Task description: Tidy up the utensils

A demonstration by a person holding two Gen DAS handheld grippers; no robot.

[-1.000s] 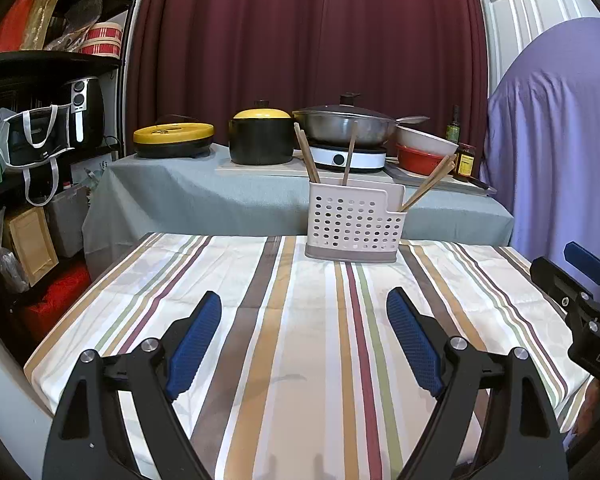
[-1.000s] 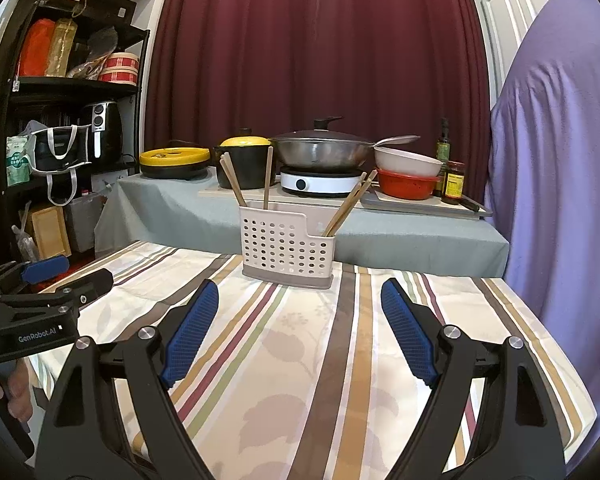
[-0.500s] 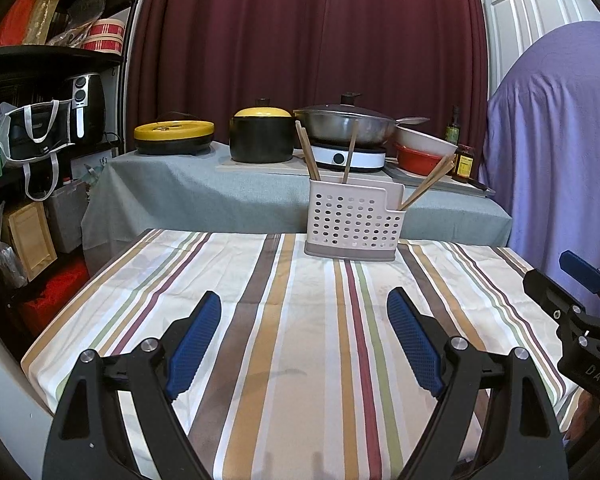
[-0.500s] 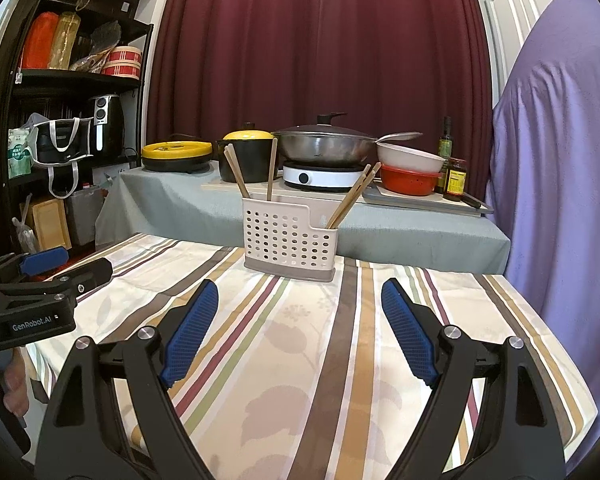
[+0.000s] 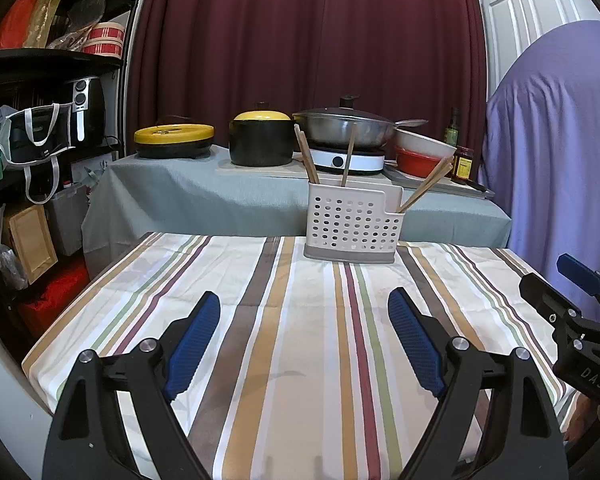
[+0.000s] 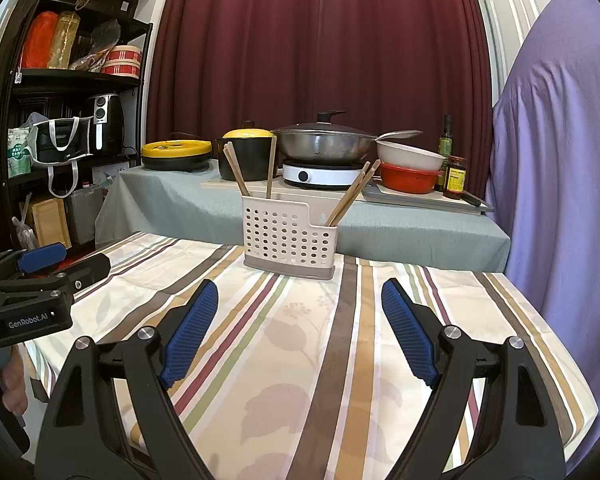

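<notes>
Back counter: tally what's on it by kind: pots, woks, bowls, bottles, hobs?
Yellow-lidded pots: 2
Wok: 1
Bowls: 2
Bottles and jars: 2
Induction hob: 1
Total: 8

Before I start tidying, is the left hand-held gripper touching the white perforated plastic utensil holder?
Apart. In the left wrist view the left hand-held gripper stands open over bare striped tablecloth, well short of the white perforated plastic utensil holder.
</notes>
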